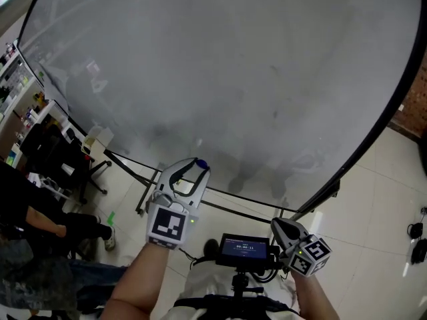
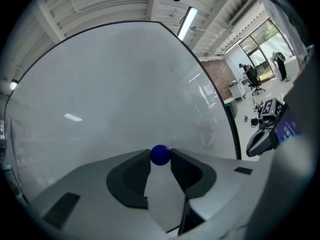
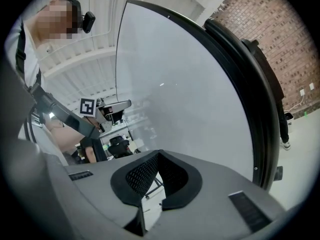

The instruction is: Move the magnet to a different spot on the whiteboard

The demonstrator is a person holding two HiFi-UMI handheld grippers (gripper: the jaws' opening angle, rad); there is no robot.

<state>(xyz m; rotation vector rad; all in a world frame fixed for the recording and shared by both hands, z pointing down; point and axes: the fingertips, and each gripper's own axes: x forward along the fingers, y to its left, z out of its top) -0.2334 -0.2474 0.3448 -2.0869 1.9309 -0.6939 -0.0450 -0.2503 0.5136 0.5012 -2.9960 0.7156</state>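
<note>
A small blue ball magnet (image 2: 160, 155) sits pinched between the tips of my left gripper (image 2: 160, 159). Both pads press its sides. In the head view the magnet (image 1: 201, 164) and left gripper (image 1: 195, 171) are up against the lower part of the large whiteboard (image 1: 233, 79), just above its black bottom frame. Whether the magnet touches the board I cannot tell. My right gripper (image 1: 276, 223) hangs lower right, off the board, near its corner. In the right gripper view its jaws (image 3: 159, 155) meet at the tips with nothing between them, and the whiteboard (image 3: 175, 84) stands ahead.
The board stands on black legs (image 1: 127, 162) over a tiled floor. A seated person (image 1: 40, 219) and desks with clutter (image 1: 20, 112) are at the left. A brick wall (image 1: 417, 105) is at the right. A small screen (image 1: 243, 249) is mounted at my chest.
</note>
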